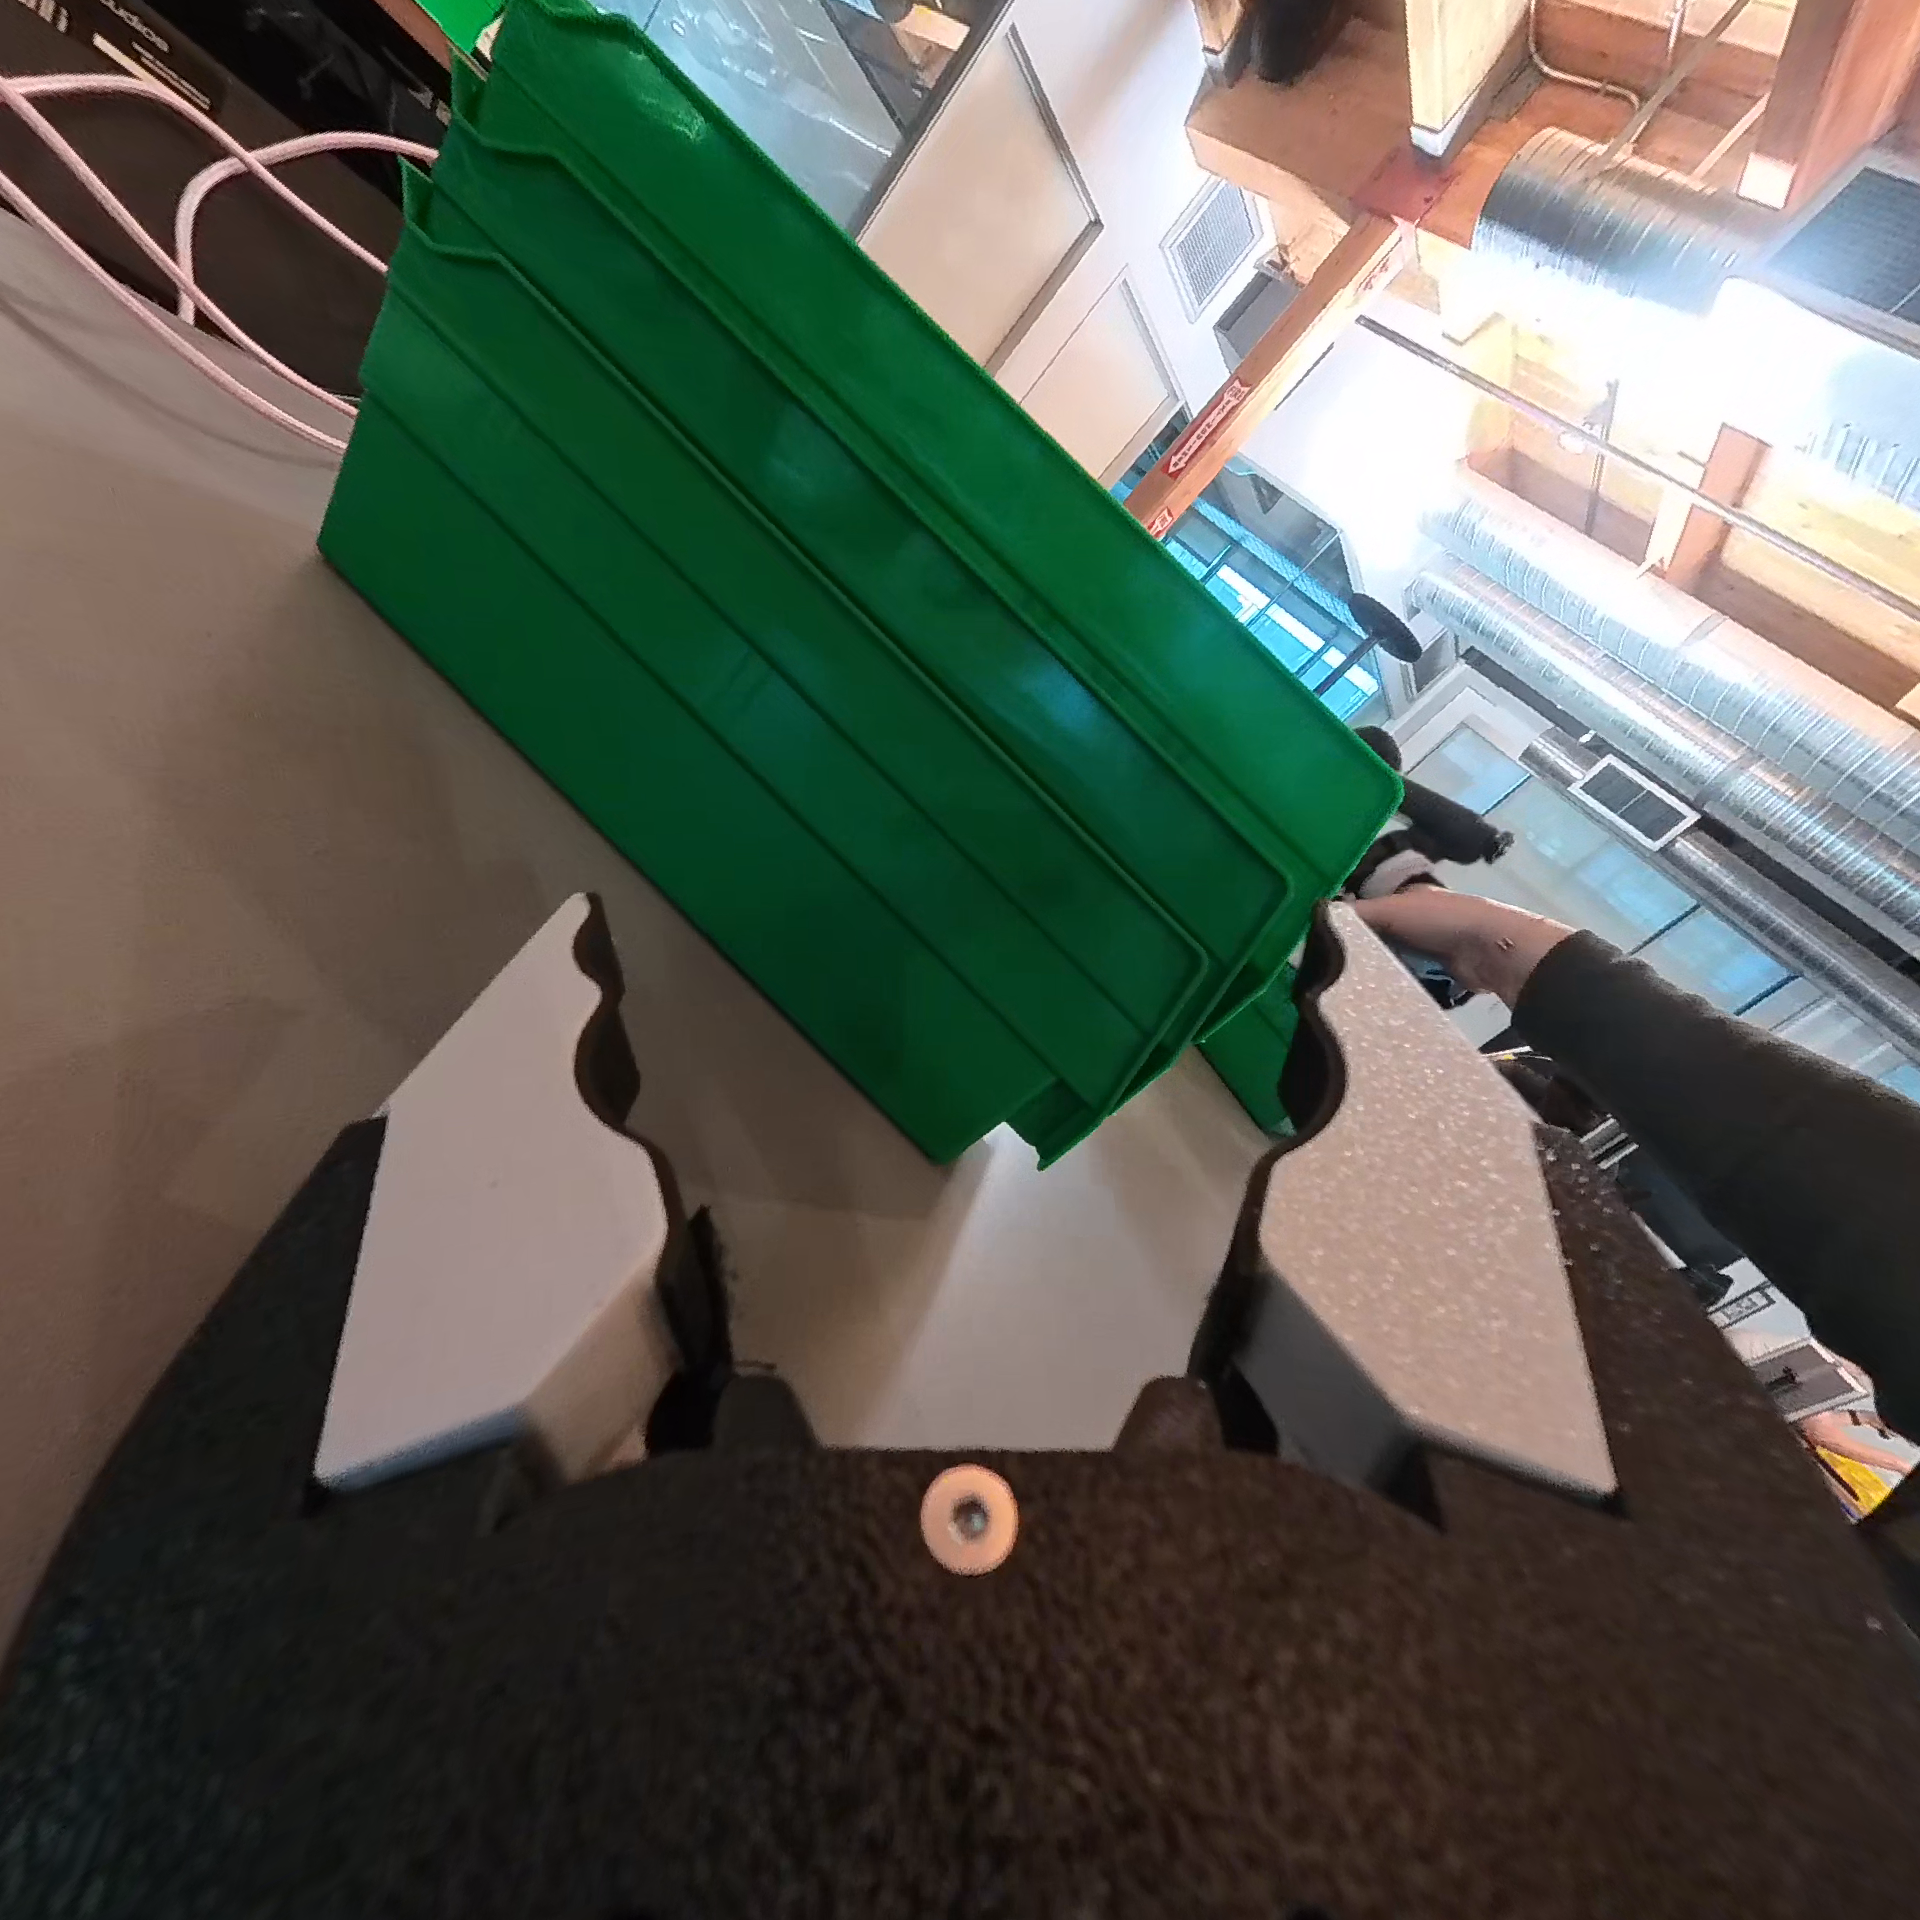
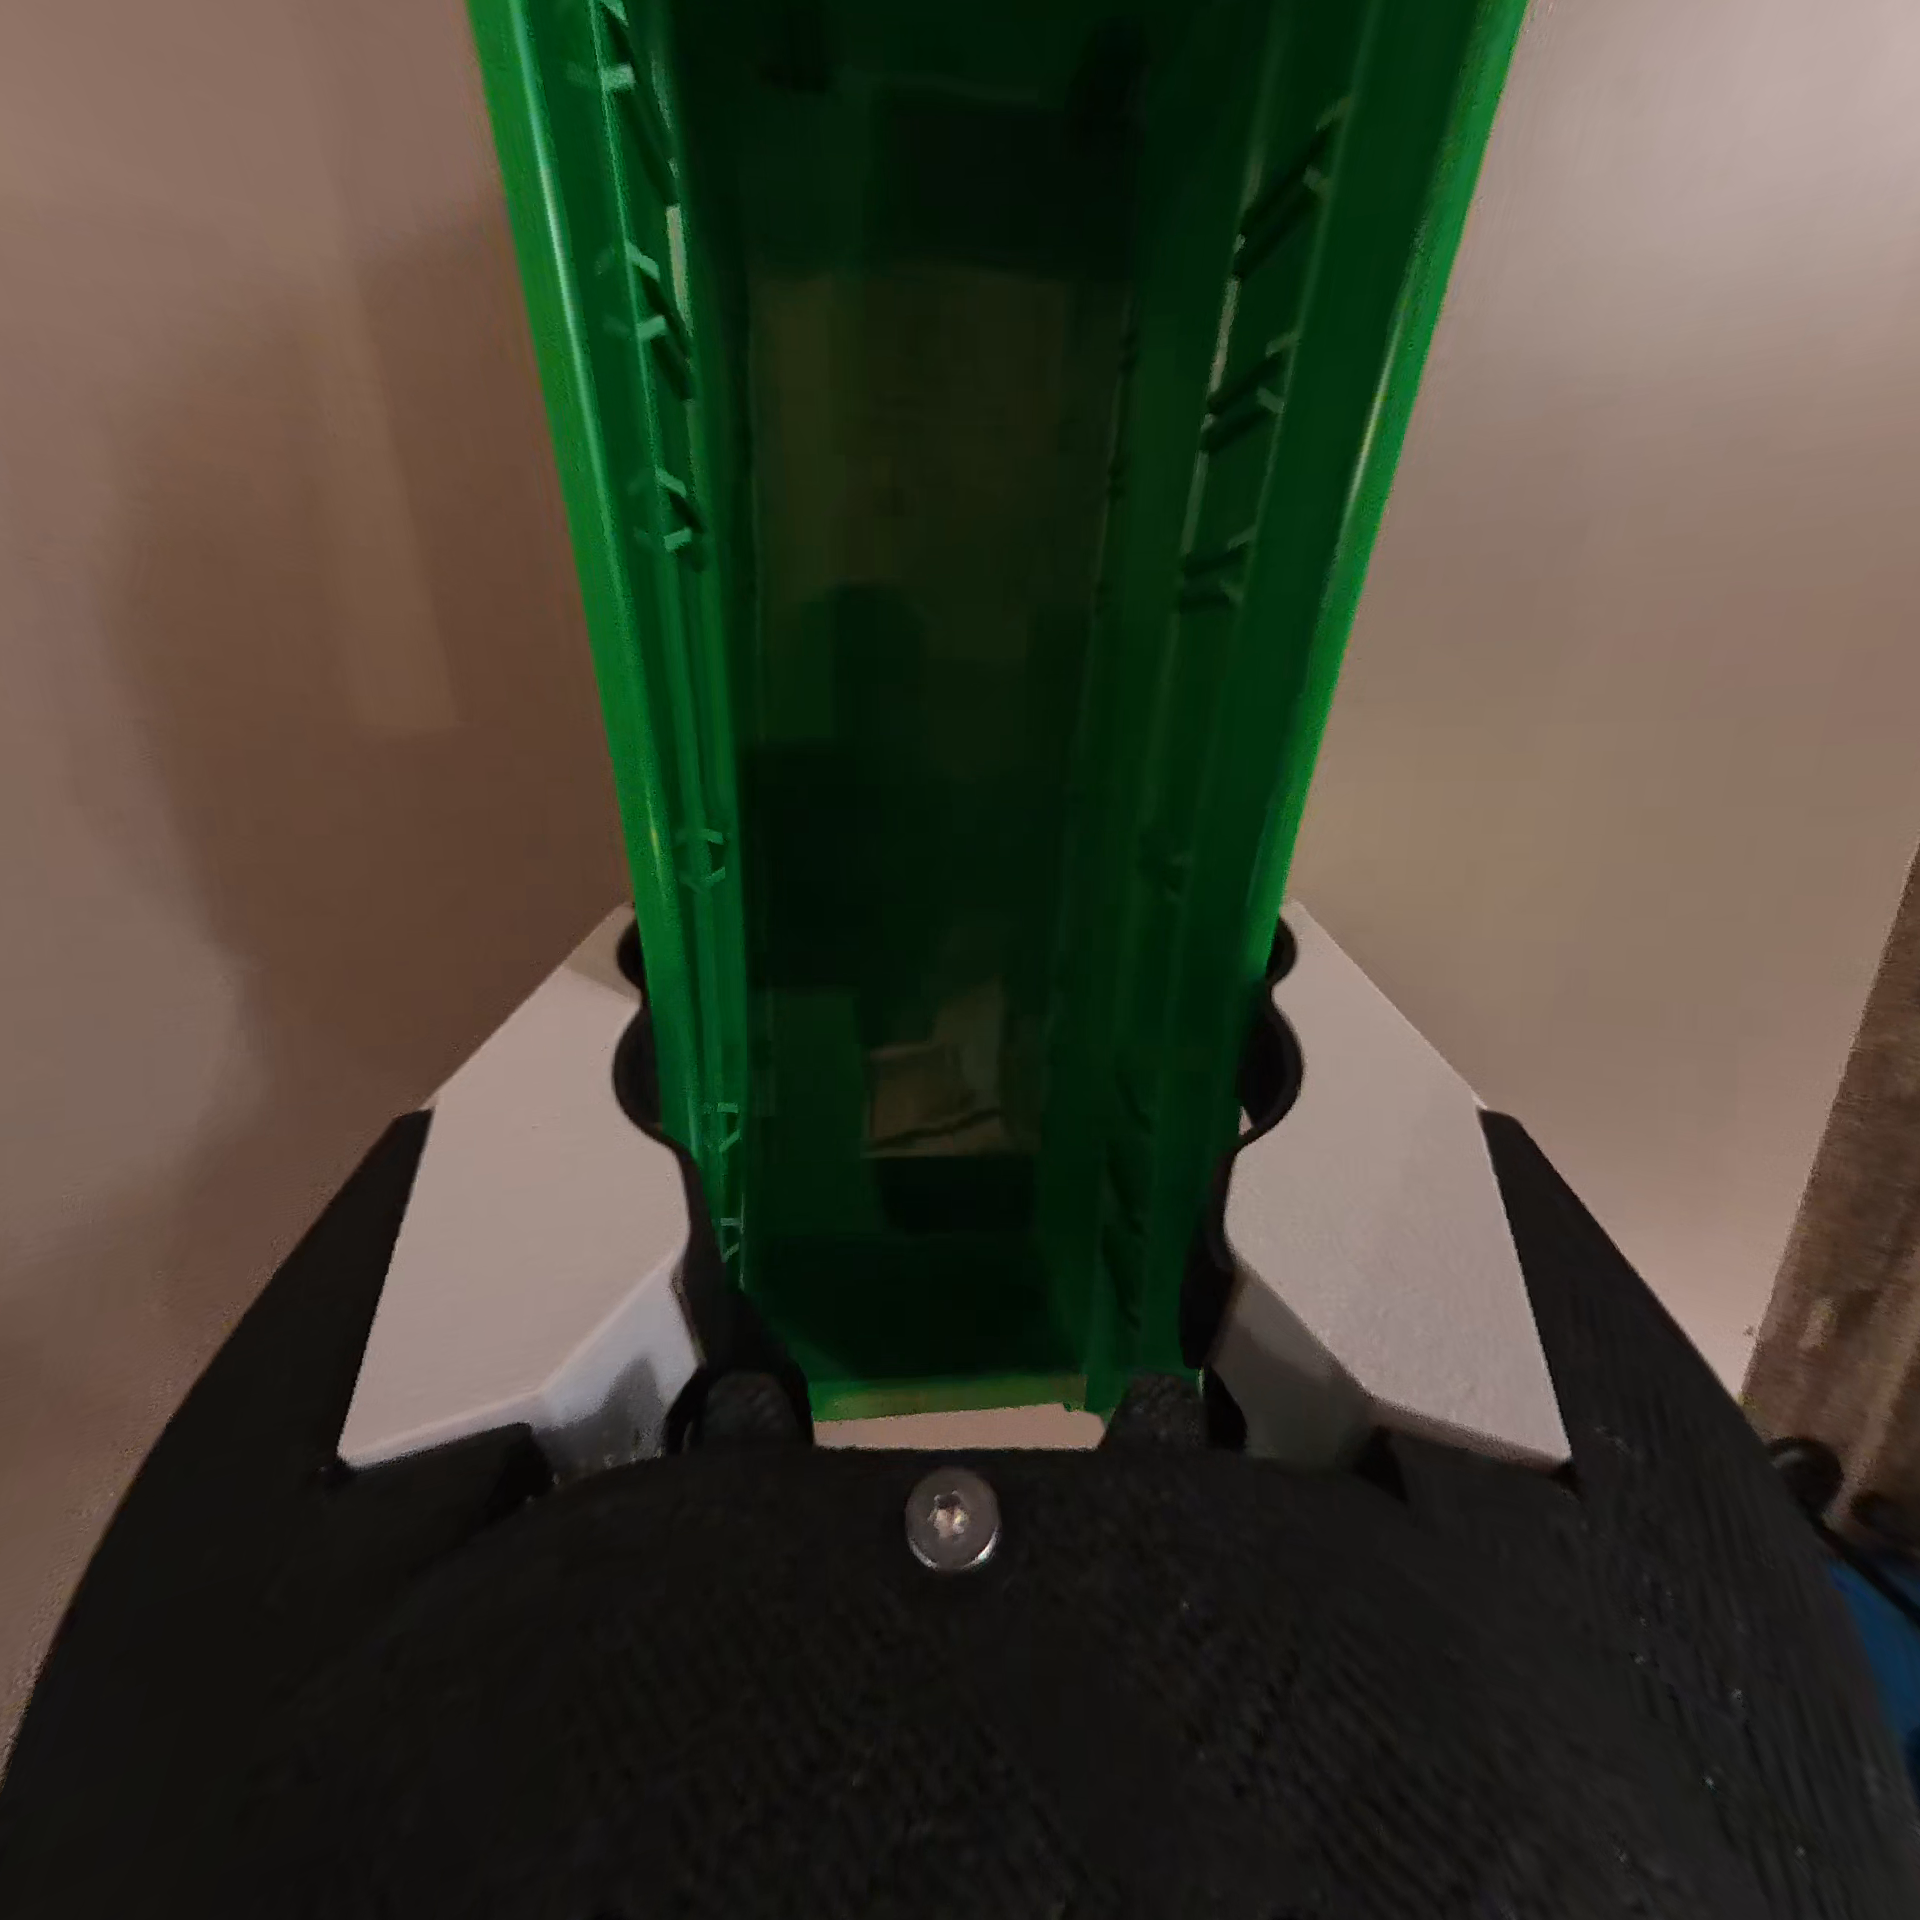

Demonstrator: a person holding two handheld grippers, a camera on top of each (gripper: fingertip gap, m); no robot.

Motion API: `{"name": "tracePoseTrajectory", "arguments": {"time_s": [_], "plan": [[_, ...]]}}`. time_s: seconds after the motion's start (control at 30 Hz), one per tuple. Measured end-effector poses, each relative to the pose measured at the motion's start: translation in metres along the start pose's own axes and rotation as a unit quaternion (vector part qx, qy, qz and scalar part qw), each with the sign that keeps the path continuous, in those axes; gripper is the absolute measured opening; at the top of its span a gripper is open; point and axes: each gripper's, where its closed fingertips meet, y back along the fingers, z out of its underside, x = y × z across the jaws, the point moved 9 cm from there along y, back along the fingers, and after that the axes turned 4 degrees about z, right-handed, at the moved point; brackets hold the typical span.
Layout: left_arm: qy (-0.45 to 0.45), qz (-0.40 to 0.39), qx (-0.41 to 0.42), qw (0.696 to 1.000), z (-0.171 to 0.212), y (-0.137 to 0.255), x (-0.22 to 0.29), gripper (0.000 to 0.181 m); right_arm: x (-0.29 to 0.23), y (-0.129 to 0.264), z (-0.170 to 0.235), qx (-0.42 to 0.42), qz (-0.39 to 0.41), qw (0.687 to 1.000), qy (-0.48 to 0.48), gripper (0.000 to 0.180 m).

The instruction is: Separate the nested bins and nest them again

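Note:
A stack of nested green bins [image 1: 790,582] stands on the beige table [image 1: 156,727] in the left wrist view, seen from its long side. My left gripper [image 1: 966,935] is open and empty, with its fingertips close to the stack's near corner and not touching it. In the right wrist view, my right gripper [image 2: 961,935] is shut across the narrow width of a green bin [image 2: 935,623], with both fingers pressed on its outer walls. I look along its dark inside. Which bin of the stack it holds I cannot tell.
Pale pink cables [image 1: 239,208] lie on the table behind the stack by dark equipment. A person's hand and dark sleeve [image 1: 1662,1070] reach to the stack's far end. In the right wrist view a grey fabric edge [image 2: 1849,1039] stands at the right.

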Motion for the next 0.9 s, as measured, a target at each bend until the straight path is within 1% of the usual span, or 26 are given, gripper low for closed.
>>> {"name": "tracePoseTrajectory", "arguments": {"time_s": [0.07,0.17,0.27,0.37,0.5,0.63,0.8,0.9], "plan": [[0.001,0.001,0.000,1.000,0.000,0.000,0.000,0.126,-0.004,0.002,-0.001,0.009,-0.006,1.000,0.003,0.104],[0.001,0.001,-0.001,1.000,0.000,0.000,0.000,0.126,-0.015,0.015,-0.008,0.036,-0.045,0.998,-0.010,0.099],[0.002,0.001,-0.002,1.000,0.000,0.000,0.000,0.126,-0.033,0.044,-0.020,0.072,-0.072,0.995,0.004,0.097],[0.003,0.001,-0.003,1.000,0.000,-0.001,0.000,0.126,-0.060,0.087,-0.033,0.113,-0.078,0.989,0.051,0.097],[0.002,0.001,-0.003,1.000,0.000,-0.001,0.000,0.126,-0.116,0.152,-0.041,0.169,-0.132,0.971,0.107,0.099],[0.003,0.002,-0.002,1.000,0.000,0.000,0.000,0.126,-0.180,0.206,-0.037,0.202,-0.167,0.950,0.168,0.100],[0.001,0.001,-0.003,1.000,0.000,-0.001,0.000,0.126,-0.258,0.251,-0.024,0.213,-0.183,0.930,0.237,0.101],[0.002,0.002,-0.004,1.000,0.000,-0.001,0.000,0.126,-0.300,0.270,-0.014,0.221,-0.192,0.918,0.269,0.102]]}}
